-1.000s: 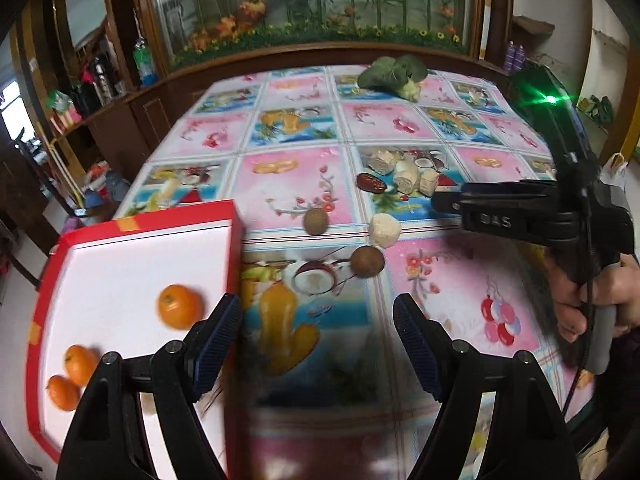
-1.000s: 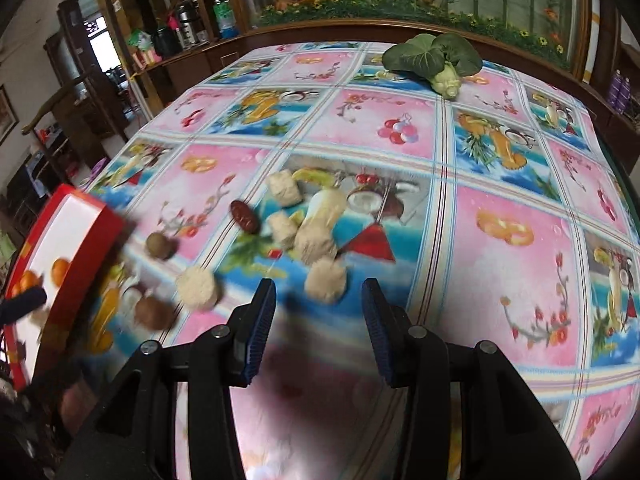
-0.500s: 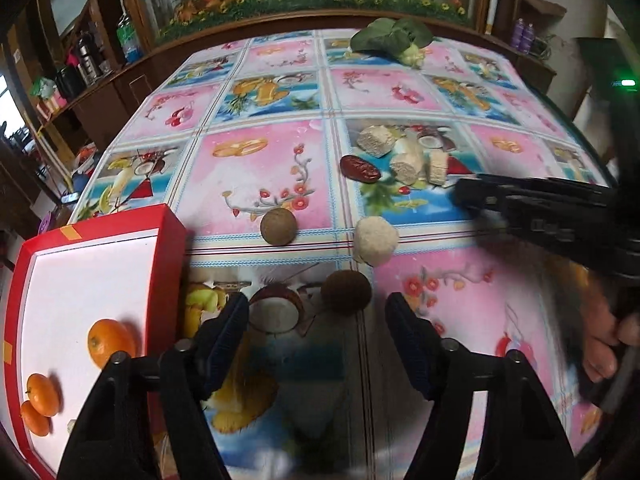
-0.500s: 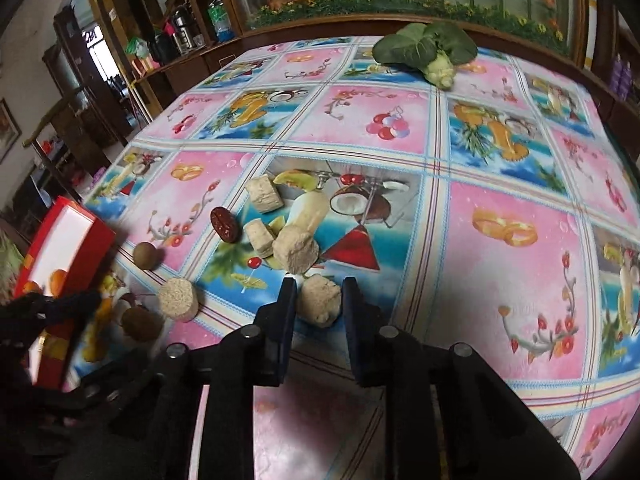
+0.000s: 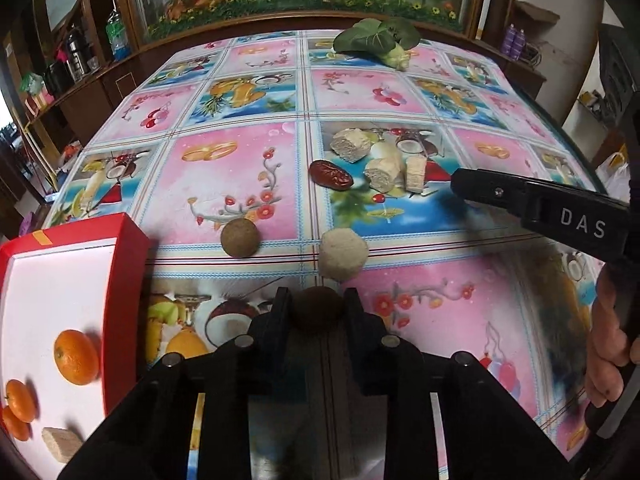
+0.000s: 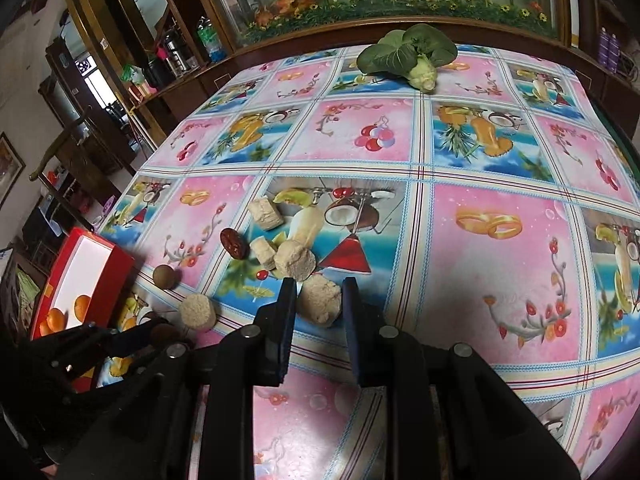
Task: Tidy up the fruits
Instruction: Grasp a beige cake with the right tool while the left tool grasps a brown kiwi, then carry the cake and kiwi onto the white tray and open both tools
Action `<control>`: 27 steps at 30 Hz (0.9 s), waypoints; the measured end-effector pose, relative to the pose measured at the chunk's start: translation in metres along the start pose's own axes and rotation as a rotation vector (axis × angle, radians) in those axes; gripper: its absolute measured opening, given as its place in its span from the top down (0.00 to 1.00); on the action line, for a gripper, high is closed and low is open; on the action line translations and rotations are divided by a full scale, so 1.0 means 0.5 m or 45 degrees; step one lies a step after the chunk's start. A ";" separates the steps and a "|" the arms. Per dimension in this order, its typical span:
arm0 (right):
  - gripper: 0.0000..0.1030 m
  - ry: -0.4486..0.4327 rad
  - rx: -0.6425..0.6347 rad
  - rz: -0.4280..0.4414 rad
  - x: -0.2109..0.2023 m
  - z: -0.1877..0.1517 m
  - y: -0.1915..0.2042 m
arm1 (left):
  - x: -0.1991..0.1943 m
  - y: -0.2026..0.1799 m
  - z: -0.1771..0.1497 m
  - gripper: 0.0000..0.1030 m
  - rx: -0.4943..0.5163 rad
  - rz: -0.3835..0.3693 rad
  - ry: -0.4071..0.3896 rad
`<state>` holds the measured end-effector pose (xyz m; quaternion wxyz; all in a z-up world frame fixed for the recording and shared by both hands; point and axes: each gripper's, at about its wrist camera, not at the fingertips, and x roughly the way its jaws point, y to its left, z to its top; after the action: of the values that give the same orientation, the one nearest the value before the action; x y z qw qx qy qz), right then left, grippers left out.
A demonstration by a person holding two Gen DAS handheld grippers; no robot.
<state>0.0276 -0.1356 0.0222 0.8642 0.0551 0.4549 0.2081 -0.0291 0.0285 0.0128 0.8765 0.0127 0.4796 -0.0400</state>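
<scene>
In the left wrist view, the left gripper is clamped on a brown round fruit, both fingers pressed against its sides low over the counter. Just beyond it lies a pale round chunk, and to the left of that a second brown fruit. A red box sits at the left with three oranges and a beige block on its white floor. Farther back are a red date and a cluster of pale pieces. The right gripper reaches in from the right, held by a hand.

In the right wrist view, the right gripper is closed around a pale chunk resting on the counter. A leafy green vegetable lies at the far edge. The red box stands far left.
</scene>
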 end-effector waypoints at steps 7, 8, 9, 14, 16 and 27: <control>0.76 -0.075 -0.015 0.039 -0.017 -0.001 0.012 | -0.049 -0.001 -0.003 0.75 -0.022 0.037 -0.089; 0.76 -0.086 -0.021 0.045 -0.019 -0.002 0.016 | -0.062 -0.001 -0.003 0.75 -0.020 0.056 -0.116; 0.76 -0.099 -0.027 0.053 -0.022 -0.003 0.020 | -0.078 0.000 -0.003 0.75 -0.016 0.080 -0.148; 0.76 -0.153 -0.060 0.097 -0.036 -0.009 0.036 | -0.139 0.005 -0.009 0.75 -0.002 0.202 -0.279; 0.76 -0.168 -0.072 0.109 -0.039 -0.012 0.042 | -0.157 0.013 -0.012 0.75 -0.002 0.237 -0.312; 0.76 -0.220 -0.090 0.179 -0.049 -0.027 0.085 | -0.206 0.076 -0.045 0.75 -0.090 0.327 -0.385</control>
<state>-0.0088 -0.1082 0.0451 0.8848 0.0742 0.3662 0.2783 -0.1003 0.0738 0.0866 0.9363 0.0369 0.3381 0.0874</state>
